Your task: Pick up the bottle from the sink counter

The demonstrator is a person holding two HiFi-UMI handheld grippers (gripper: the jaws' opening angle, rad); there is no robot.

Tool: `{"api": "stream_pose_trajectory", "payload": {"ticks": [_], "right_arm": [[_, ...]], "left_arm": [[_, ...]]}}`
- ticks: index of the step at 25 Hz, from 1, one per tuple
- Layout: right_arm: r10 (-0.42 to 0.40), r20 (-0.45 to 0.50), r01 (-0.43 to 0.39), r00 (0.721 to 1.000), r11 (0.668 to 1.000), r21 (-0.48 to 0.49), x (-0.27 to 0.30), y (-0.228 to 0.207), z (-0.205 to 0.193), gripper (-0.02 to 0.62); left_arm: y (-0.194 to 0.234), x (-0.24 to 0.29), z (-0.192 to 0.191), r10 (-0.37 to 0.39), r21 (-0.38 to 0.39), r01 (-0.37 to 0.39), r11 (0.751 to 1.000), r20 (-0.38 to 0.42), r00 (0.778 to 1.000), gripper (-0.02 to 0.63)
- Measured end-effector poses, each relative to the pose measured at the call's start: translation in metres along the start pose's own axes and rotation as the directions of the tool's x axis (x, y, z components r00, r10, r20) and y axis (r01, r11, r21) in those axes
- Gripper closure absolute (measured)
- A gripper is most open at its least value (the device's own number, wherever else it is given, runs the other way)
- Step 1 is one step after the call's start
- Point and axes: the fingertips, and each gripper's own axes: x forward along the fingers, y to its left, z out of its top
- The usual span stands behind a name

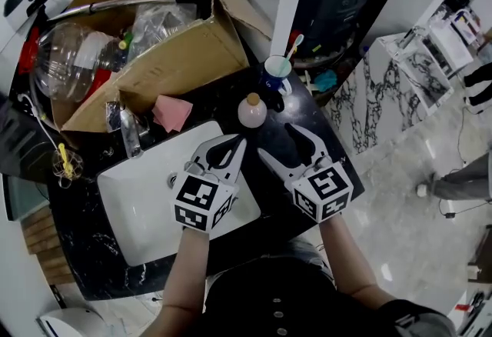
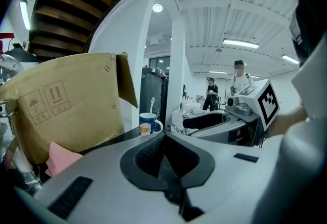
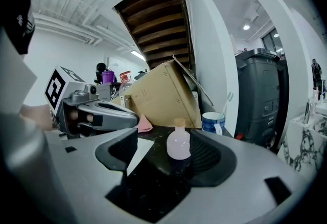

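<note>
Scene: a small round-bodied pale pink bottle with a tan cork stopper (image 3: 179,143) is pictured upright on the black veined stone counter (image 1: 223,101), just beside the far corner of the white rectangular sink basin (image 1: 146,197).
Neighbours: a blue ceramic mug holding a toothbrush (image 1: 275,70) stands just behind the bottle, apart from it; a pink folded cloth (image 1: 173,112) lies to the side, against a brown cardboard box (image 2: 66,105).
Right gripper (image 1: 278,143): its jaws are held wide apart and empty, aimed at the bottle, which is framed between them but ahead of the pads and untouched.
Left gripper (image 1: 240,145): its jaws are seen closed together over the basin, with nothing between them.
Handling: the bottle is judged light, rigid and smooth-sided, likely glass or hard plastic, so it is to be treated as breakable and apt to slip or tip if nudged off-centre.
Hold: the widest part of the round body, low down, is judged the safest place for the pads; the narrow neck and cork offer little purchase.
Writing: no label can be made out on the bottle or mug. Printed handling symbols (image 2: 51,97), an umbrella among them, are seen on the box; the small print beneath is too fine to be read.
</note>
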Motion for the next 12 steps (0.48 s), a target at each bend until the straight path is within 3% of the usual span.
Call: {"api": "stream_pose_trajectory", "payload": {"ticks": [12], "right_arm": [[0.039, -0.067, -0.04, 0.997, 0.999, -0.009, 0.045, -0.025, -0.013, 0.268]], "left_arm": [[0.029, 0.032, -0.016, 0.023, -0.023, -0.024, 0.999, -0.034, 0.999, 0.588]]}}
